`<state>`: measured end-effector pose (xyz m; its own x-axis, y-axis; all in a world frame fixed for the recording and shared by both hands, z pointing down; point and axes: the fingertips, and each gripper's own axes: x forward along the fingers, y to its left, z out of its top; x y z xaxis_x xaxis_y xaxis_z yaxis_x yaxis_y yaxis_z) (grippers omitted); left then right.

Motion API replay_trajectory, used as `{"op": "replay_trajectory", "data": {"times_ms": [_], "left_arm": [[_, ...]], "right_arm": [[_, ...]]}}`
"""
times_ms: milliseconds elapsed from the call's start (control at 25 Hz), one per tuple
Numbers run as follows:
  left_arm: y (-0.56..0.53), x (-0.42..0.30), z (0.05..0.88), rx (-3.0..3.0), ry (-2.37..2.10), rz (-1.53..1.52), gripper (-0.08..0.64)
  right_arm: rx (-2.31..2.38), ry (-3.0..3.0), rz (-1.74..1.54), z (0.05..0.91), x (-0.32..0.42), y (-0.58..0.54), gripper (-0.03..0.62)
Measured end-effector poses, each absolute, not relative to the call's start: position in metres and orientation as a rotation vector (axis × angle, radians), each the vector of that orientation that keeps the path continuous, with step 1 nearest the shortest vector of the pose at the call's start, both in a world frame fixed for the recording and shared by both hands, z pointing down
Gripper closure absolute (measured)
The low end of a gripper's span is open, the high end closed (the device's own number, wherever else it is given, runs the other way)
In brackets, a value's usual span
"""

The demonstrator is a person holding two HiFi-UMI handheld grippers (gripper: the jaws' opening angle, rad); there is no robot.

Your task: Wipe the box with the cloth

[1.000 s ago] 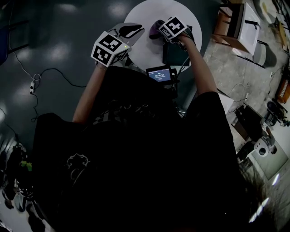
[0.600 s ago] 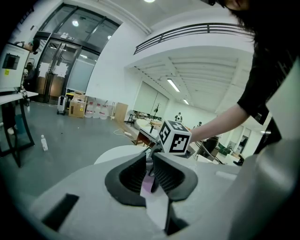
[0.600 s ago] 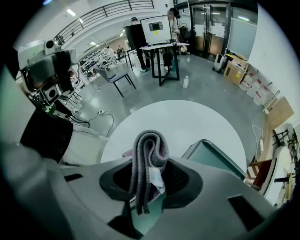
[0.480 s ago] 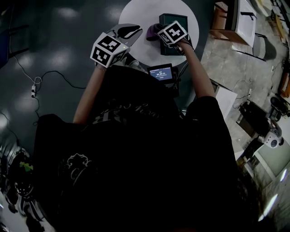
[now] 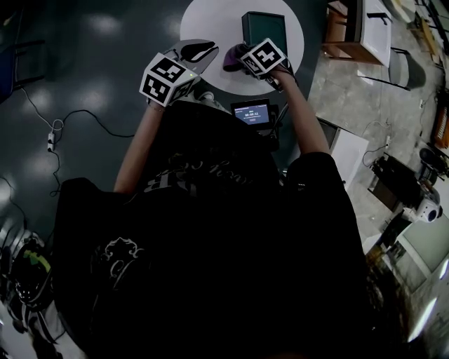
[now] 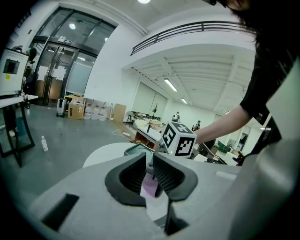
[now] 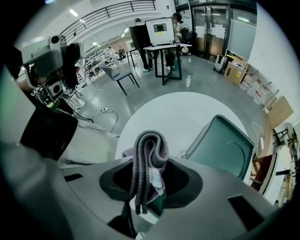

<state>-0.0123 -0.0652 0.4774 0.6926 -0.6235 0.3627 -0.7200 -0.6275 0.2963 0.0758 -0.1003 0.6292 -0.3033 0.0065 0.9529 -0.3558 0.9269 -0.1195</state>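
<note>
- At left, the left gripper [image 6: 150, 174] hangs over the left part of the round white table [image 5: 210, 21]. Its jaws stand a narrow slit apart and grip nothing. The purple seen through the slit is the cloth beyond it.
- That gripper looks free to help, and a light press on the box's near-left corner would likely stop it sliding under the wipe.
- At centre, the right gripper [image 7: 152, 183] is clenched on a folded grey-purple cloth [image 7: 149, 152]. The cloth stands up in a loop above the jaws, with a small label hanging from it.
- The cloth sits just beside the box's near-left corner. No view shows whether the two touch.
- The wipe will go best if the rounded loop meets the surface rather than the hard jaw tips. That calls for tilting the gripper forward and down.
- At right, the dark green box [image 5: 264, 31] lies flat on the far half of the table, with a curved line marked on its top face.
- Judged from here, wiping has not begun, and the step in hand is carrying the cloth across onto that top face.
- Steady strokes from the near edge to the far one, under modest pressure, should cover it. Too hard a push risks shoving the box toward the table's far rim.
</note>
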Motion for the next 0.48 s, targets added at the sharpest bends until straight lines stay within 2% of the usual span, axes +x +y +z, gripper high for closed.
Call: {"op": "replay_trajectory", "data": {"times_ms": [480], "left_arm": [[-0.043,-0.01,0.495,2.469,-1.057,0.317,0.511]], "right_arm": [[0.261,-1.834,0.428,0.652,0.1,-0.062,0.468]]}}
